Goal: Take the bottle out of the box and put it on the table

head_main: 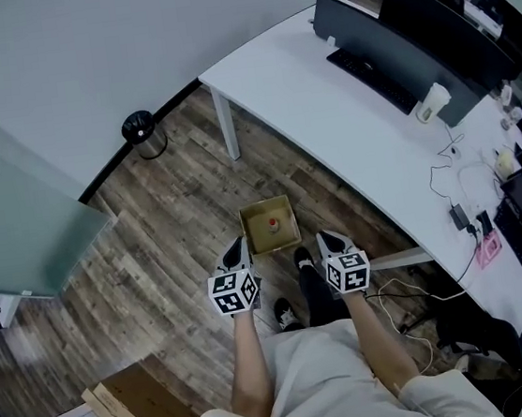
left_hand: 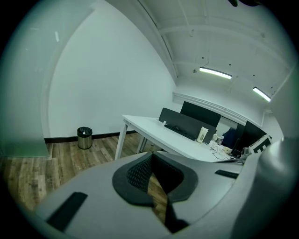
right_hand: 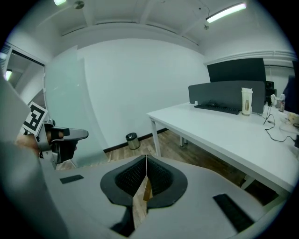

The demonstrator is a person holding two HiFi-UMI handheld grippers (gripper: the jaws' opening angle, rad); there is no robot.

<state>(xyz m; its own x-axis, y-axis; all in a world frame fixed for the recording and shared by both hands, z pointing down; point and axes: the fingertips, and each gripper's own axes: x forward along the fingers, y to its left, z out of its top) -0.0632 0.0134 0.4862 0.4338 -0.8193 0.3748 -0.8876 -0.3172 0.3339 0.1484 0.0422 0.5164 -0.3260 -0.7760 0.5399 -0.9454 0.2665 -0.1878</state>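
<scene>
Cardboard box (head_main: 257,234) holding the bottle (head_main: 272,222) sits on the floor; left tool (head_main: 237,245) and right tool (head_main: 328,238) are closed, empty.

The floor (head_main: 170,233) is wood plank, grained and matt, and the table (head_main: 326,119) on the right has a smooth white top with little shine. The box (head_main: 253,221) is plain brown cardboard, and the far bin (head_main: 143,135) is polished metal under a dark lid. The right gripper (right_hand: 145,158) has a matt grey plastic shell, with dark ribbed pads (right_hand: 128,177) that are perhaps rubber.
</scene>
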